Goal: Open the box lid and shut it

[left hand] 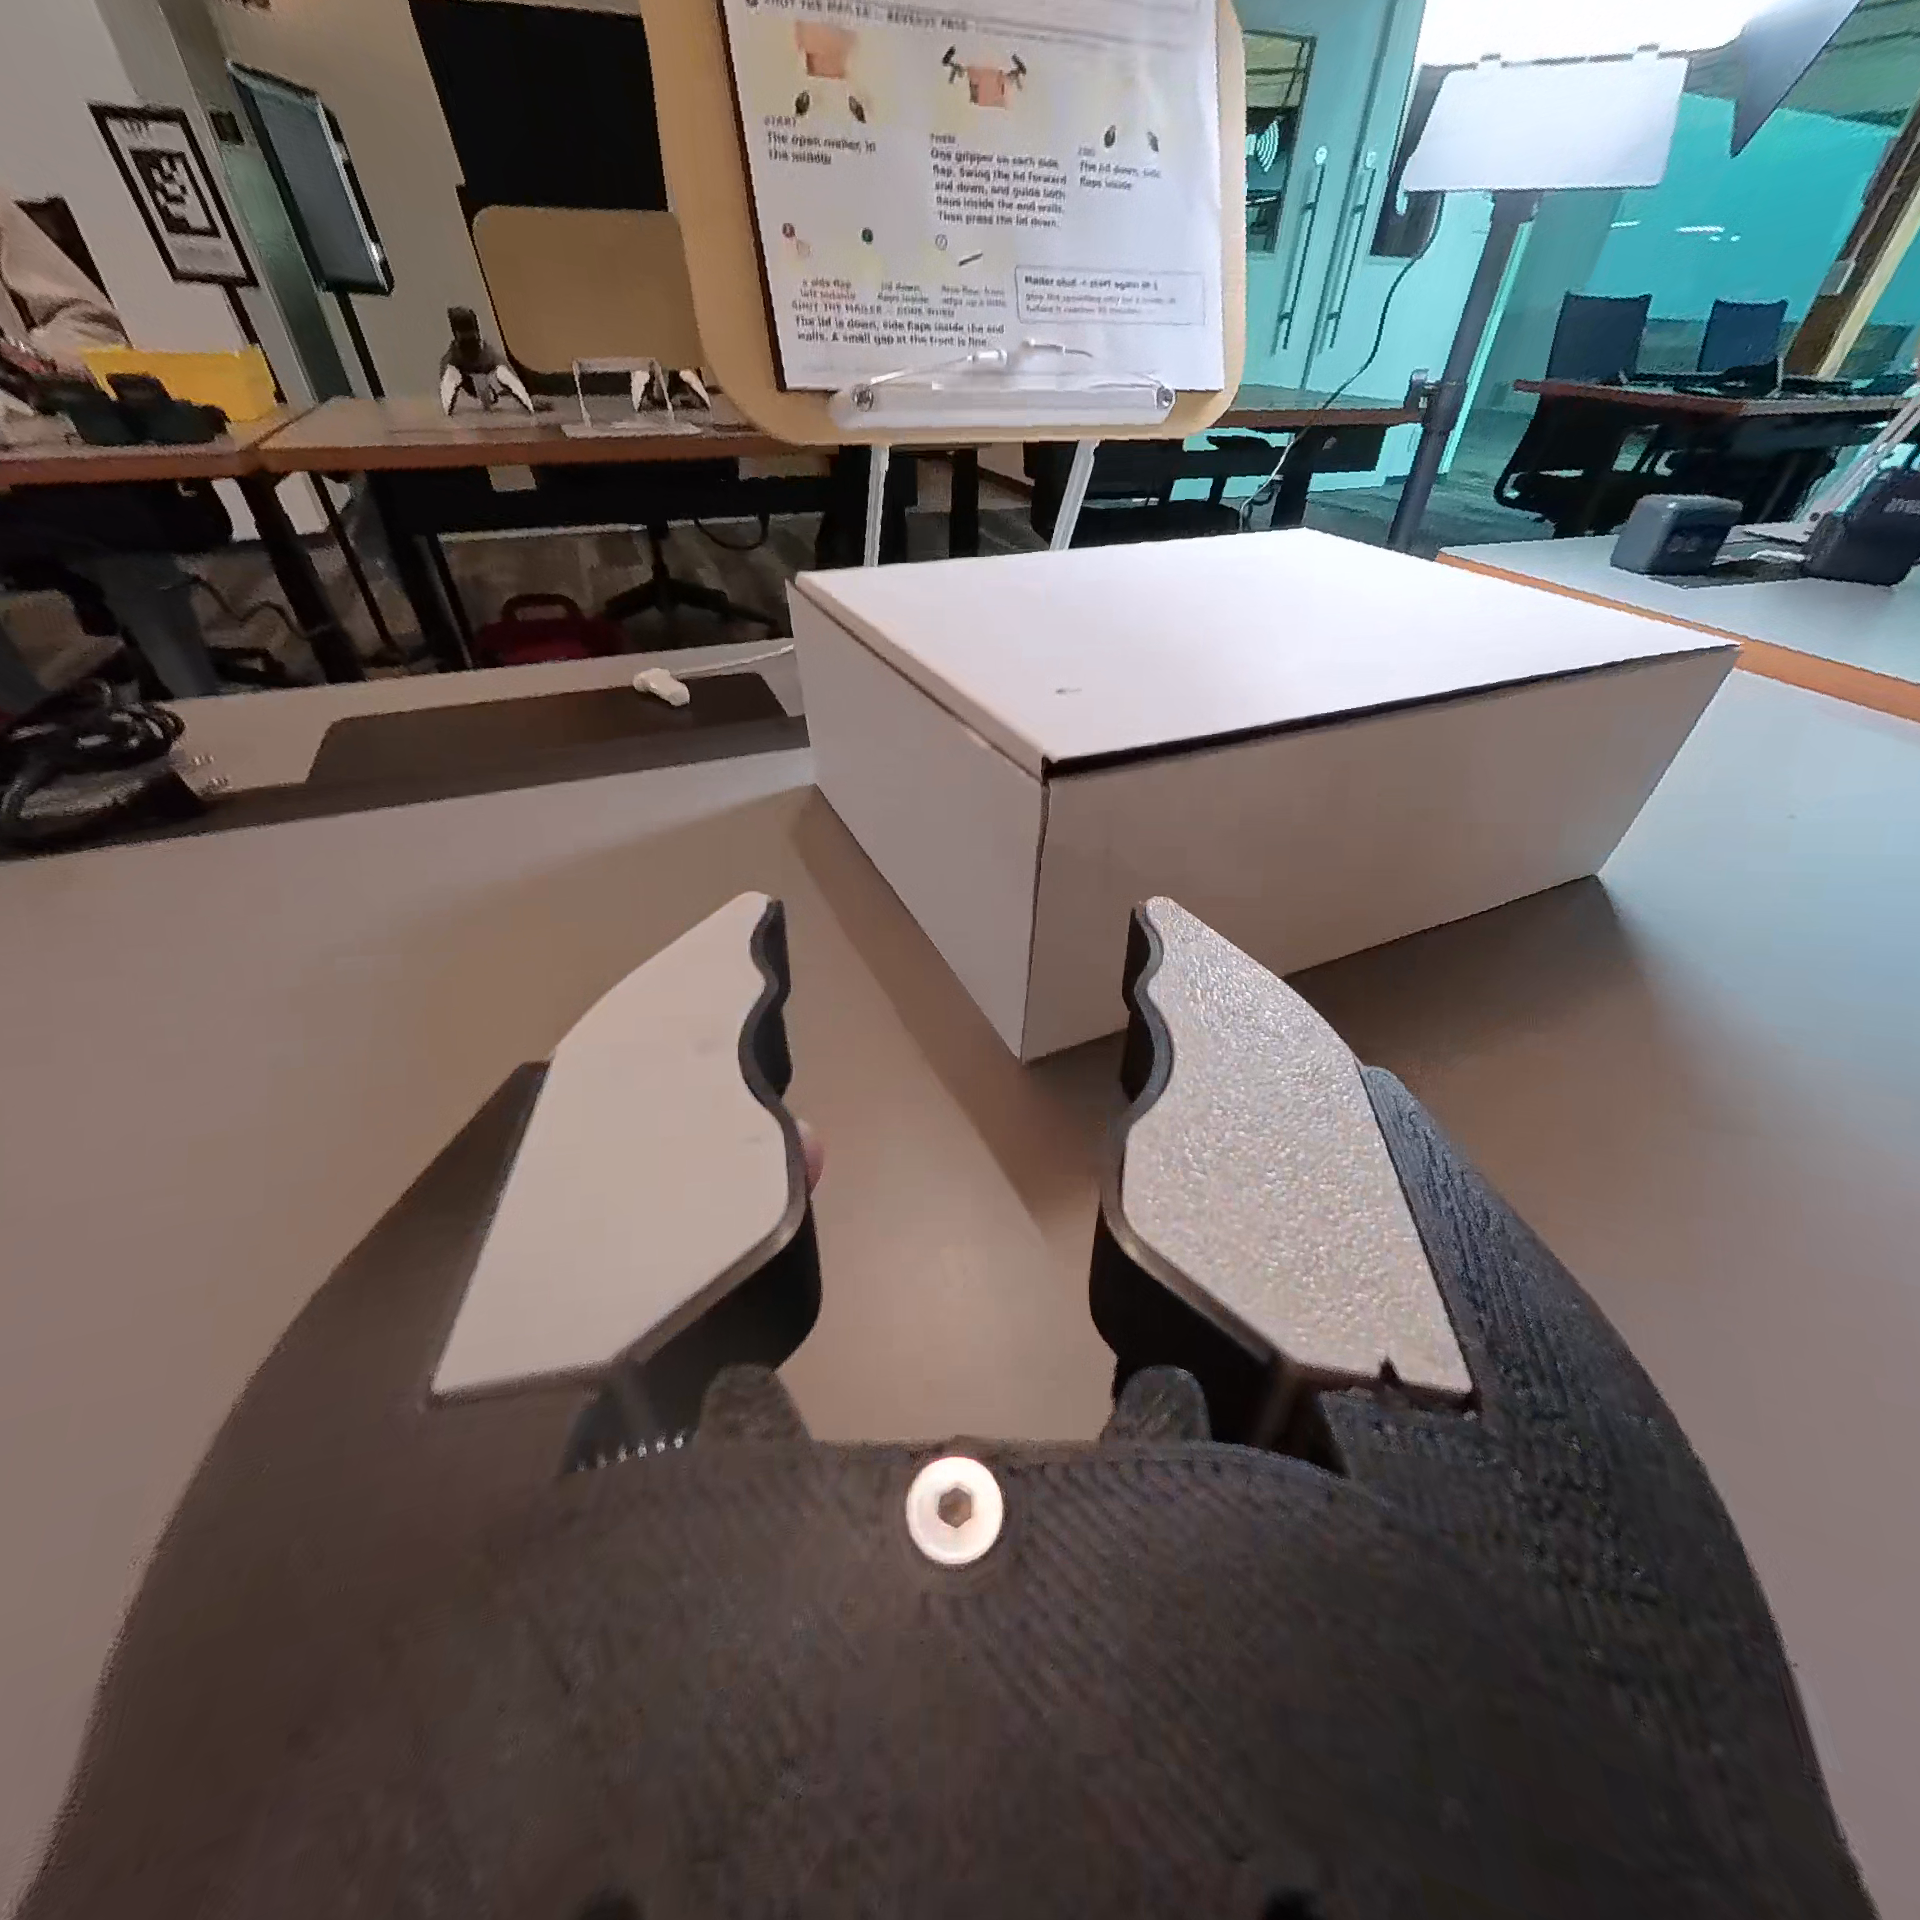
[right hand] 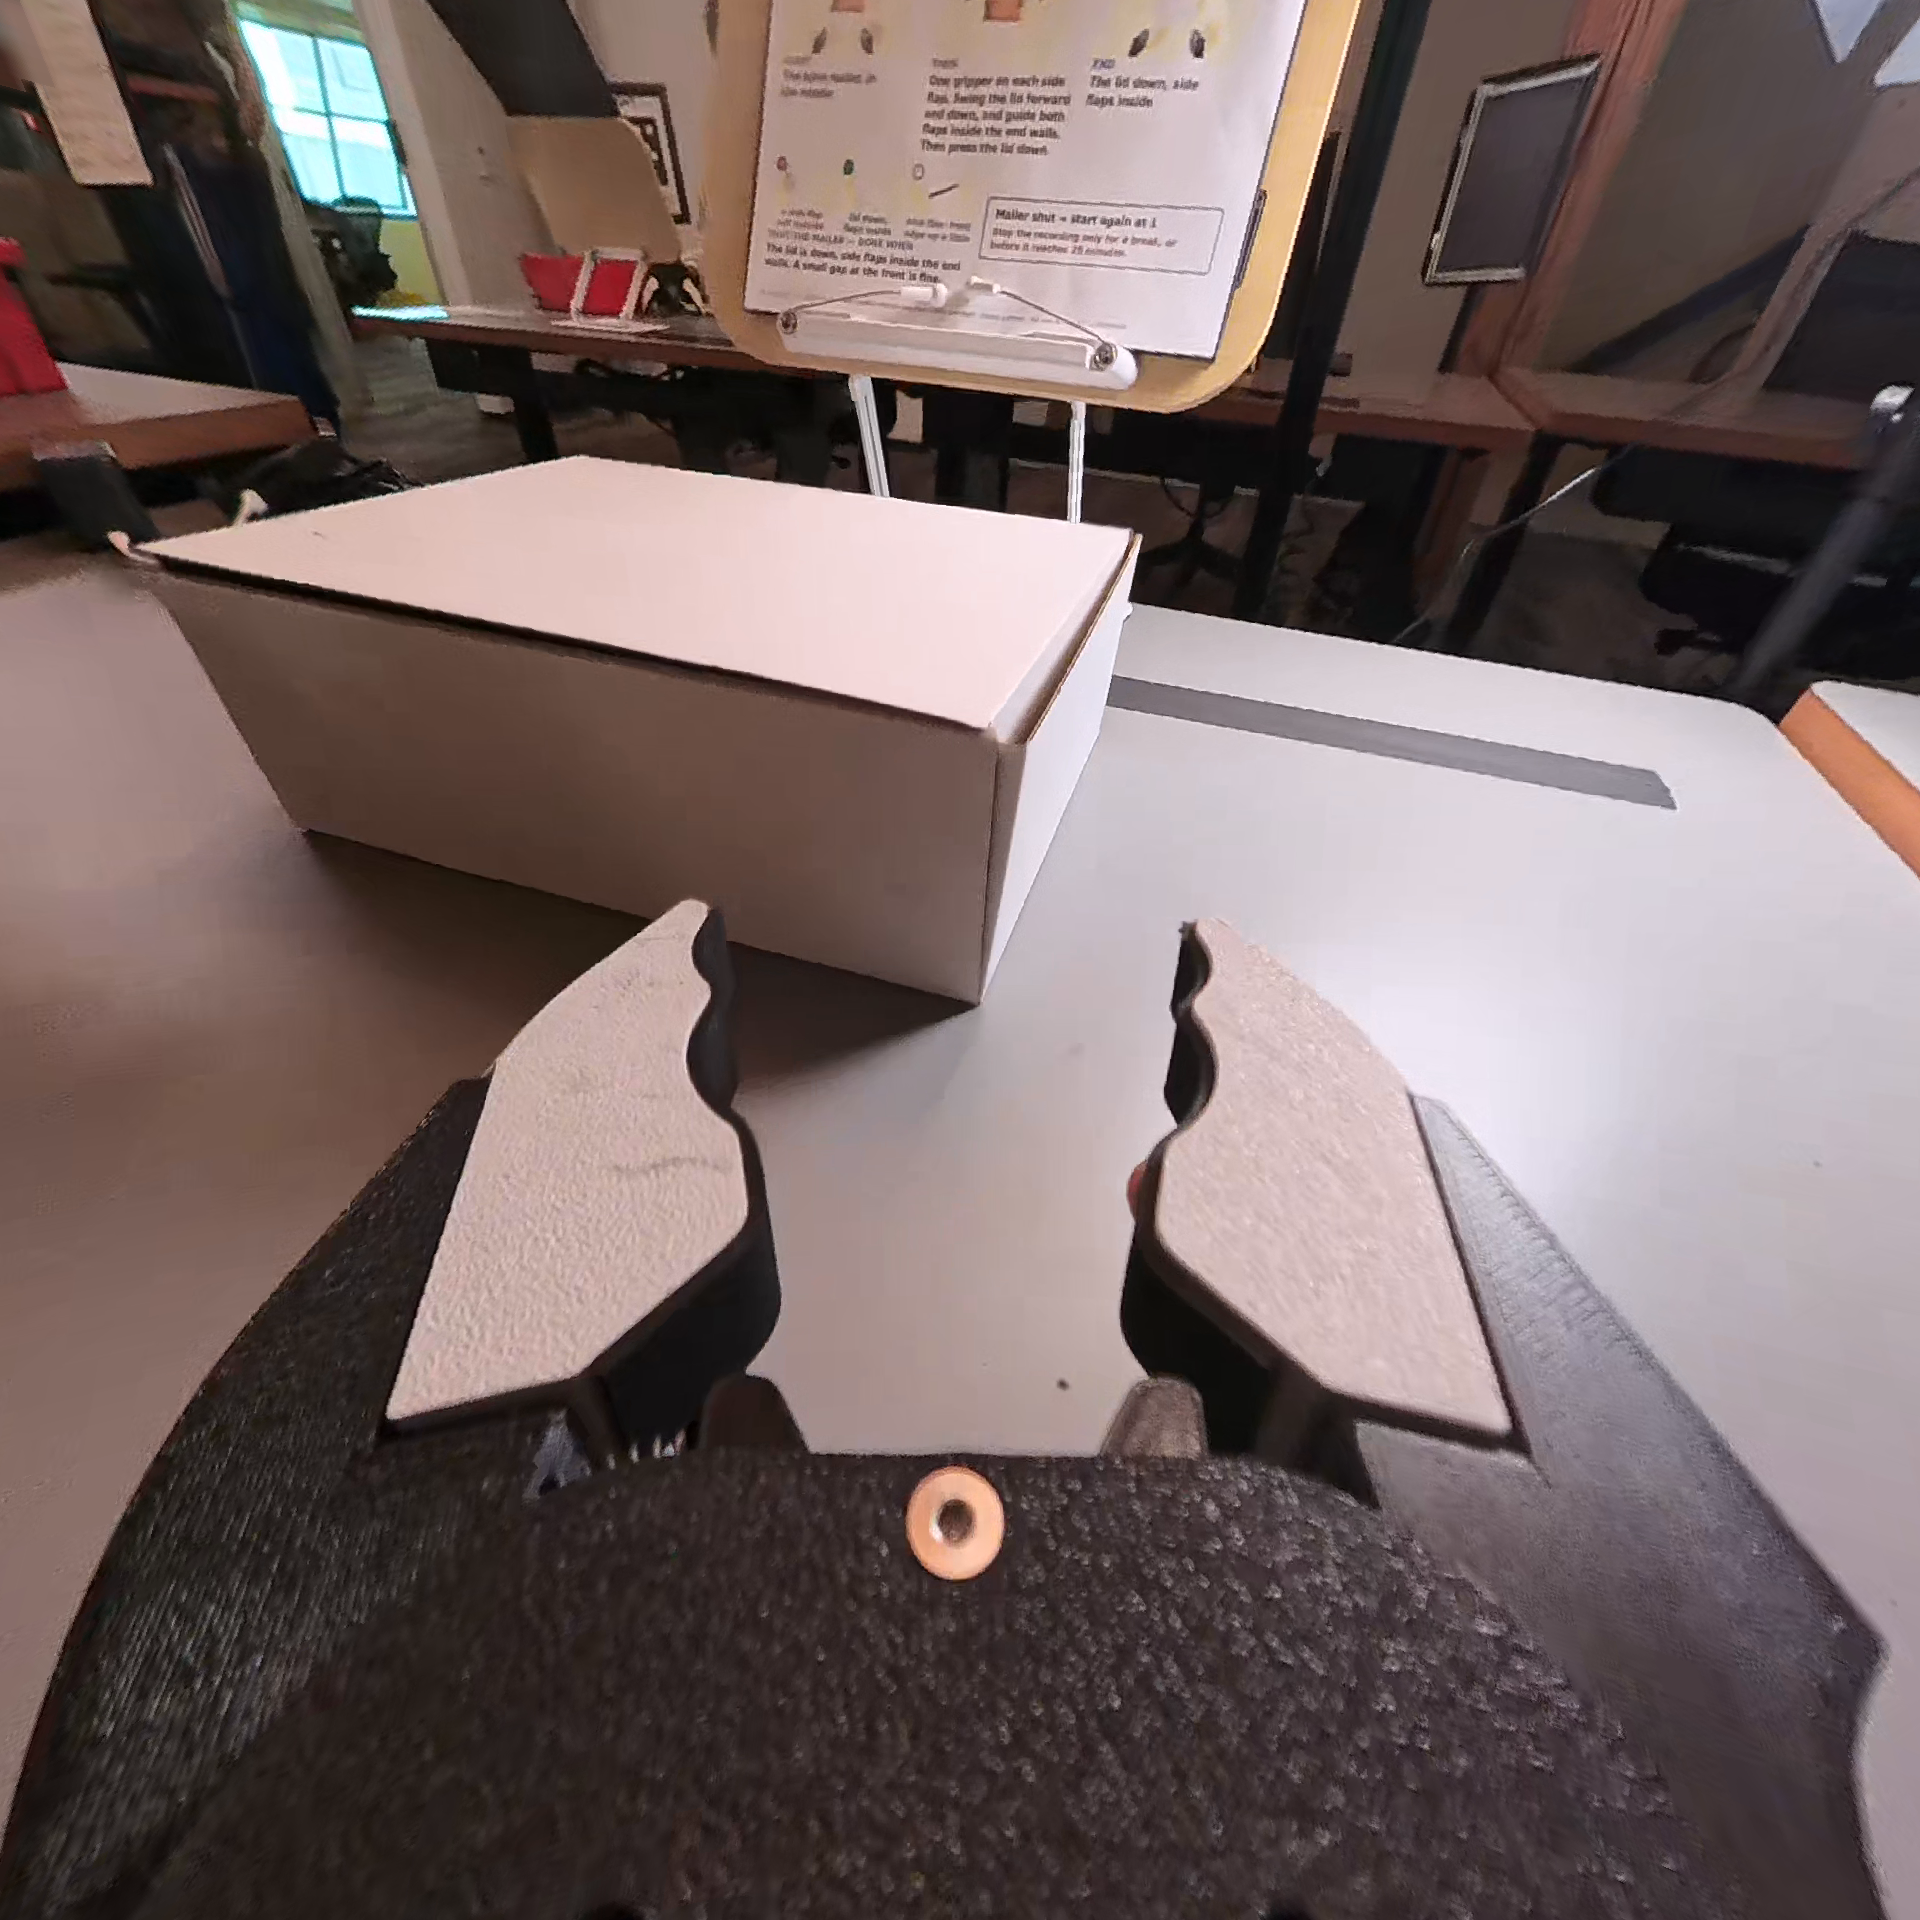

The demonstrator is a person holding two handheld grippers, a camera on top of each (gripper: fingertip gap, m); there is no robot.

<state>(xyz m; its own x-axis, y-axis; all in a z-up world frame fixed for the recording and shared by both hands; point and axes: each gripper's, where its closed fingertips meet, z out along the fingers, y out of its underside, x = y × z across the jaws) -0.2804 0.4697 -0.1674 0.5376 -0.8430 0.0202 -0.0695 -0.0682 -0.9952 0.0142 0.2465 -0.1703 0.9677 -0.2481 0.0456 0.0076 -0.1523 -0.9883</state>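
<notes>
The flat white cardboard box (left hand: 1195,748) sits closed on the grey tabletop (left hand: 312,1018), its lid (right hand: 665,561) down with only a thin seam along the front edge. The left gripper (left hand: 956,935) and right gripper (right hand: 945,956) flank its near corners, jaws spread and empty — likely staged one per side so each can catch the lid's edge and lift evenly. Neither touches the cardboard.

We see a white box (left hand: 1247,727) on a grey table (left hand: 312,987); our grippers' fingers (left hand: 644,1143) are pale grey on black.
</notes>
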